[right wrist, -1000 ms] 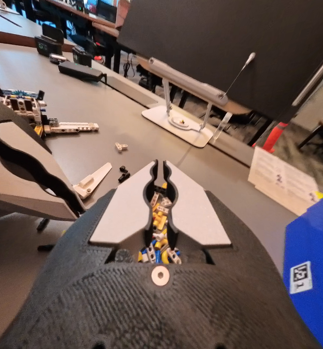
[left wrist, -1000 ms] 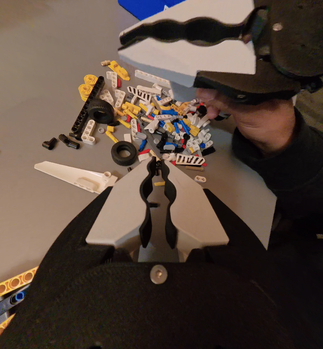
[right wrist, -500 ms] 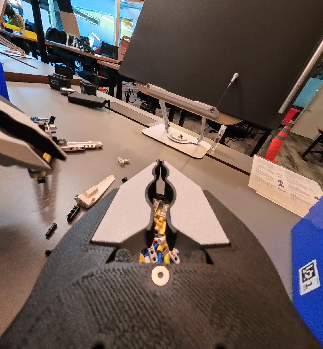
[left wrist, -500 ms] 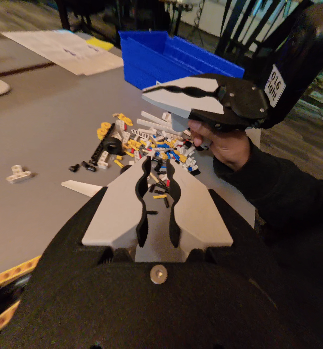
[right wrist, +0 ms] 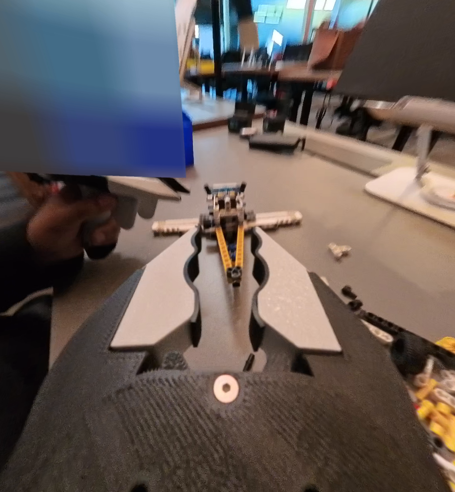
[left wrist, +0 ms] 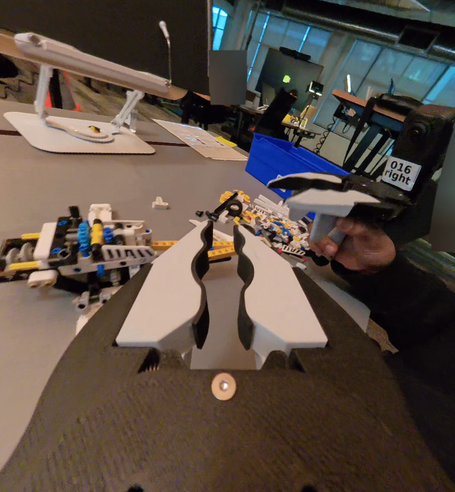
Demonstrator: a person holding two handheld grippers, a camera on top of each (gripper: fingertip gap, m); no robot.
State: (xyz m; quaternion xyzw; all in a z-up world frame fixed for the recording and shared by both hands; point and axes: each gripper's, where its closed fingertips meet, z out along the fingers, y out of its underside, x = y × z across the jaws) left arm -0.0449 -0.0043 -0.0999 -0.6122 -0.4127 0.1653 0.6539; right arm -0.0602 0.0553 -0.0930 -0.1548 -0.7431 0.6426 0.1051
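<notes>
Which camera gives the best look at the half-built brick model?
The left wrist view: the brick model lies side-on, gears and beams distinct. The right wrist view shows it end-on, blurred, its yellow beams running between that gripper's open fingers.

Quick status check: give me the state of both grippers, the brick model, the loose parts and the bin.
Left gripper: open, holding nothing.
Right gripper: open, holding nothing.
Brick model: partly built, resting on the table.
Loose bricks: piled on the table.
Blue bin: upright, contents hidden.

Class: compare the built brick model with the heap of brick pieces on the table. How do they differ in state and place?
The brick model is assembled into one body; the heap of brick pieces lies loose and scattered. The model sits far from the blue bin; the heap lies next to it. Both rest on the grey table and share yellow, white, blue and black parts.
</notes>
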